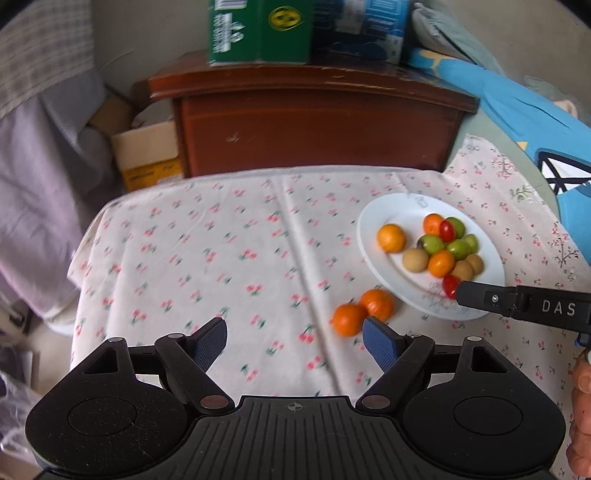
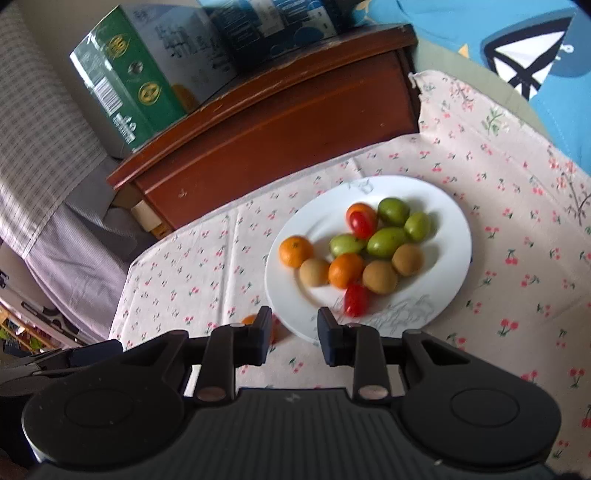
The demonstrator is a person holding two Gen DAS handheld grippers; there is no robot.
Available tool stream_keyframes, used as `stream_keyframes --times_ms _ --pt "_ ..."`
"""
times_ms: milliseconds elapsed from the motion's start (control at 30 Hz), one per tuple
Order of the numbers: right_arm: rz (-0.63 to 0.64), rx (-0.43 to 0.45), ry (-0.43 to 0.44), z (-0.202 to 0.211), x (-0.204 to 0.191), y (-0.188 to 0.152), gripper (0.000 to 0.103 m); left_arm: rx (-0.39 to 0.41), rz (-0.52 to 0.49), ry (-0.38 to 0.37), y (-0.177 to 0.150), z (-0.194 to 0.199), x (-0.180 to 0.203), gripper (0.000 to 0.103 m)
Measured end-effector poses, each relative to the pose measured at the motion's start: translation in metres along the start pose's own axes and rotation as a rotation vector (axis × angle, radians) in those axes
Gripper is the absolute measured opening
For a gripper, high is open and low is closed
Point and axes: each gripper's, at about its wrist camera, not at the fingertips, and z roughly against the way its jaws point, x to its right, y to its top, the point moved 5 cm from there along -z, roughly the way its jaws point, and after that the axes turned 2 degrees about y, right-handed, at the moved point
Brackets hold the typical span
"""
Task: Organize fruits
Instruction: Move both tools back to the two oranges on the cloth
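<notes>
A white plate on the cherry-print cloth holds several fruits: oranges, green fruits, brown fruits and red cherry tomatoes. Two oranges lie on the cloth left of the plate. My left gripper is open and empty, its right finger beside those two oranges. My right gripper is open and empty, just in front of the plate's near rim; its finger shows in the left wrist view by a tomato.
A brown wooden cabinet stands behind the table with green and blue boxes on top. A cardboard box and lilac bedding are at the left. Blue fabric lies at the right.
</notes>
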Motion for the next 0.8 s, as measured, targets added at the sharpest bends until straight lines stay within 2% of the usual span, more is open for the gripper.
stream_keyframes --times_ms 200,567,800 --pt "0.024 -0.023 0.028 -0.005 -0.011 -0.013 0.029 -0.03 0.064 0.021 -0.013 -0.002 -0.013 0.082" --pt "0.042 -0.064 0.061 -0.034 -0.021 -0.024 0.029 -0.071 0.11 0.07 -0.02 -0.016 -0.022 0.082" --pt "0.004 -0.07 0.06 -0.055 -0.018 -0.023 0.029 -0.081 0.124 0.086 -0.021 -0.023 -0.024 0.082"
